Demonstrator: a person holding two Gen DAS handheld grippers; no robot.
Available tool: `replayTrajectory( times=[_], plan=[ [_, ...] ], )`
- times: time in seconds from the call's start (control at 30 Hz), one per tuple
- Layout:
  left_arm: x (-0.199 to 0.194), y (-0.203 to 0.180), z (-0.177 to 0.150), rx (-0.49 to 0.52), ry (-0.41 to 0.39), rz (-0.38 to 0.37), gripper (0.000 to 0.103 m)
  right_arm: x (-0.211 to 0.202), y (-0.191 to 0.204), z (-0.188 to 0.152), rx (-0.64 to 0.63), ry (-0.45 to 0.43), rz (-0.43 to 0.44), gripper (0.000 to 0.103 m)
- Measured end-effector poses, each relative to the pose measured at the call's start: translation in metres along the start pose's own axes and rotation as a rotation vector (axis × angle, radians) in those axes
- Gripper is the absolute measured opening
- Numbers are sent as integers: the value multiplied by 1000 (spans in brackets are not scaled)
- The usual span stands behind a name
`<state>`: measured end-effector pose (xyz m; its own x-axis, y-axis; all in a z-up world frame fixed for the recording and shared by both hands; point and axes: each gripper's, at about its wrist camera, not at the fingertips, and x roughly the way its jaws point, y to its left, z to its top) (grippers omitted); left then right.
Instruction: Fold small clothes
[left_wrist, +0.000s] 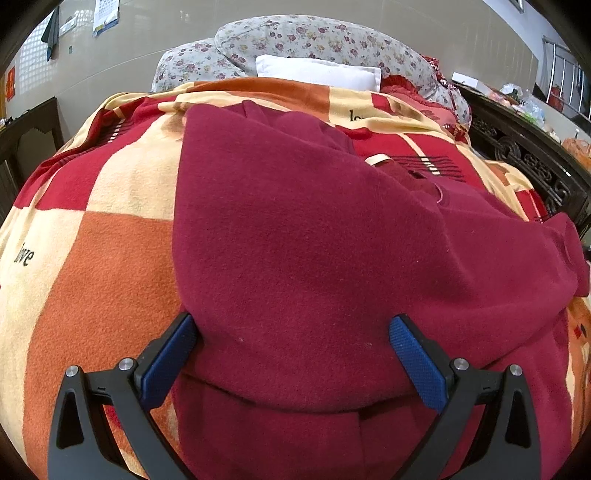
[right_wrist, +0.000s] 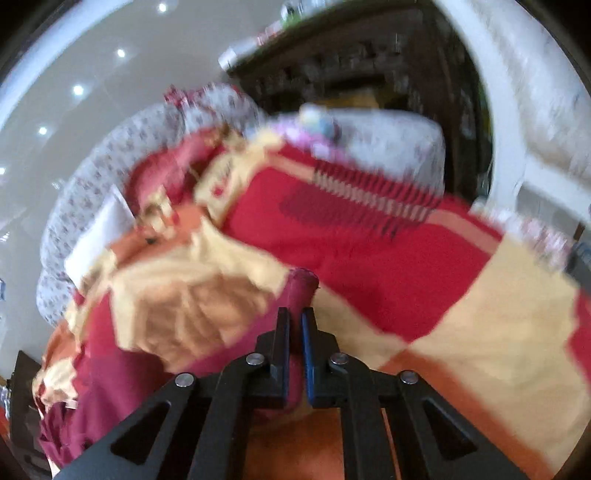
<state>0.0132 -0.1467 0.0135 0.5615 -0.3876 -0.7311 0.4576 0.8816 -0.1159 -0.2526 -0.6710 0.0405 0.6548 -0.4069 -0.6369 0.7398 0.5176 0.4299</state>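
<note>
Maroon fleece garment (left_wrist: 314, 258) is lying spread across the checked blanket (left_wrist: 110, 280) in your left wrist view, filling the middle of it. Your left gripper (left_wrist: 291, 343) is hanging over the garment's near hem with its blue pads (left_wrist: 417, 365) spread wide, one at the cloth's left edge and one over the cloth, neither pinching anything. You are looking at the word "love" (left_wrist: 24, 256) printed in black on a cream square at left, and a cut-off "lo" (left_wrist: 356, 116) on another cream square farther back. Beyond the blanket a white pillow (left_wrist: 321, 72) is leaning against a floral quilt (left_wrist: 314, 37).

Your right wrist view is blurring heavily. There your right gripper (right_wrist: 295, 314) is clamping its fingers together on a fold of the maroon garment, whose rolled end is poking out past the fingertips above the blanket. No writing is readable there.
</note>
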Motion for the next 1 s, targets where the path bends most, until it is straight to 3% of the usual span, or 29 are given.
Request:
replayTrajectory(
  times=[0.07, 0.23, 0.33, 0.47, 0.6, 0.73, 0.83, 0.93, 1.0],
  plan=[
    [-5, 5, 2, -13, -8, -37, 103, -40, 0, 14, -19, -82, -12, 7],
    [-24, 32, 8, -122, -37, -186, 103, -131, 21, 43, -63, -224, 89, 7],
    [-33, 39, 11, -128, -64, -169, 103, -172, 60, 44, -126, -250, 223, 7],
    [-48, 51, 14, -135, -131, -146, 103, -199, 144, 18, -294, -222, 382, 7],
    [-52, 71, 19, -183, -142, -180, 103, -197, 237, -37, -466, -112, 566, 7],
    [-52, 92, 22, -273, -139, -258, 103, -163, 316, -115, -606, 53, 693, 7],
    [-52, 104, 21, -329, -149, -321, 103, -109, 358, -178, -644, 205, 712, 7],
    [-51, 104, 20, -343, -155, -348, 103, -59, 371, -232, -649, 352, 692, 9],
    [-49, 99, 20, -331, -144, -362, 103, -35, 371, -250, -638, 439, 694, 12]
  ],
)
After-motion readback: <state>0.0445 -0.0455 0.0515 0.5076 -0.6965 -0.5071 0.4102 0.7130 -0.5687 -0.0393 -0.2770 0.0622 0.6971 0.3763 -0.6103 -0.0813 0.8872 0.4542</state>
